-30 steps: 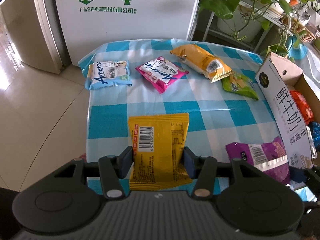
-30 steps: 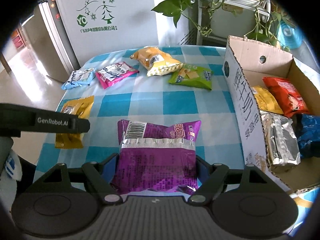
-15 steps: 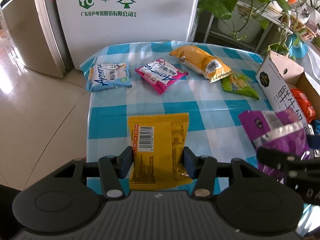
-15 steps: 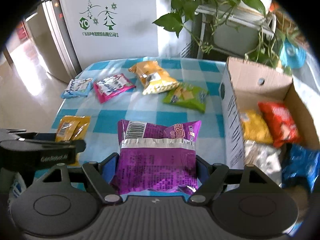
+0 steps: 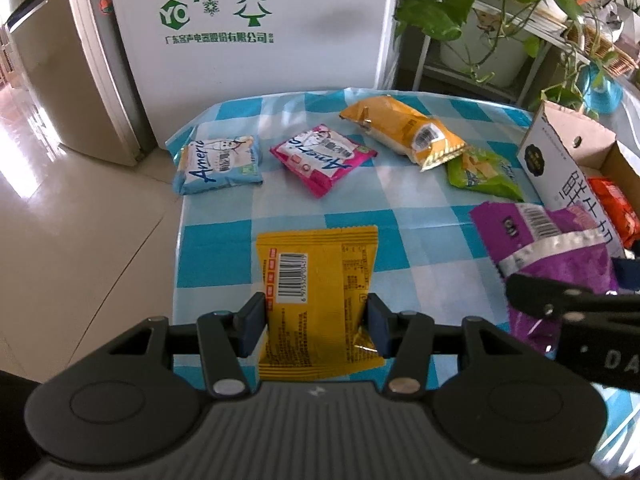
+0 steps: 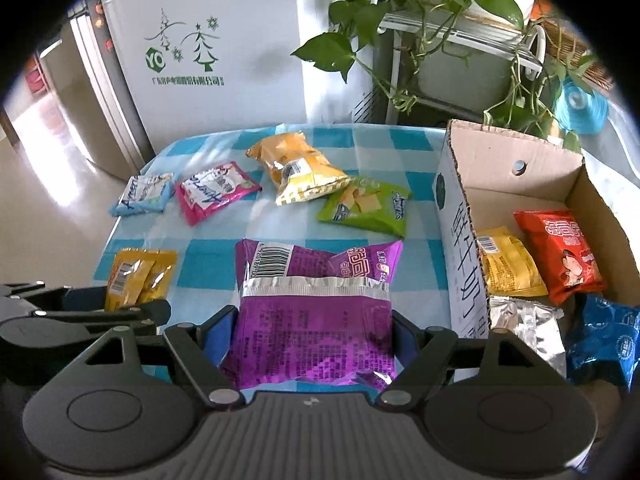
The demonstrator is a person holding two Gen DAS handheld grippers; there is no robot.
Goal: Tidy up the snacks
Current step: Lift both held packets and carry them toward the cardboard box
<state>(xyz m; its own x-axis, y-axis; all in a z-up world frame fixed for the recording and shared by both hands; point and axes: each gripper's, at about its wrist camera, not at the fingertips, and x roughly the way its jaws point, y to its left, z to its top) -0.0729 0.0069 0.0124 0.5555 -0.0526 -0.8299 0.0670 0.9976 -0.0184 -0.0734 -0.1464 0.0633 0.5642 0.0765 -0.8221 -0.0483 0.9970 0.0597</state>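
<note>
My left gripper (image 5: 316,330) is shut on a yellow snack packet (image 5: 316,280), held low over the blue checked tablecloth (image 5: 420,208). My right gripper (image 6: 312,344) is shut on a purple snack bag (image 6: 316,312), lifted above the table; the bag also shows in the left wrist view (image 5: 548,248). An open cardboard box (image 6: 456,216) stands to the right and holds yellow (image 6: 508,268), red (image 6: 560,252), silver (image 6: 528,324) and blue (image 6: 604,344) packets. The left gripper (image 6: 80,312) with its yellow packet (image 6: 136,276) shows at the left of the right wrist view.
On the table lie a light blue packet (image 5: 218,164), a pink packet (image 5: 322,158), an orange-yellow bag (image 5: 404,130) and a green packet (image 5: 482,174). A white fridge (image 5: 248,40) stands behind the table, with potted plants (image 6: 420,20) at the back right. Tiled floor (image 5: 60,240) lies to the left.
My right gripper has lifted the purple bag off the table and carried it up, toward the box. My left gripper stays shut on the yellow packet, almost unmoved.
</note>
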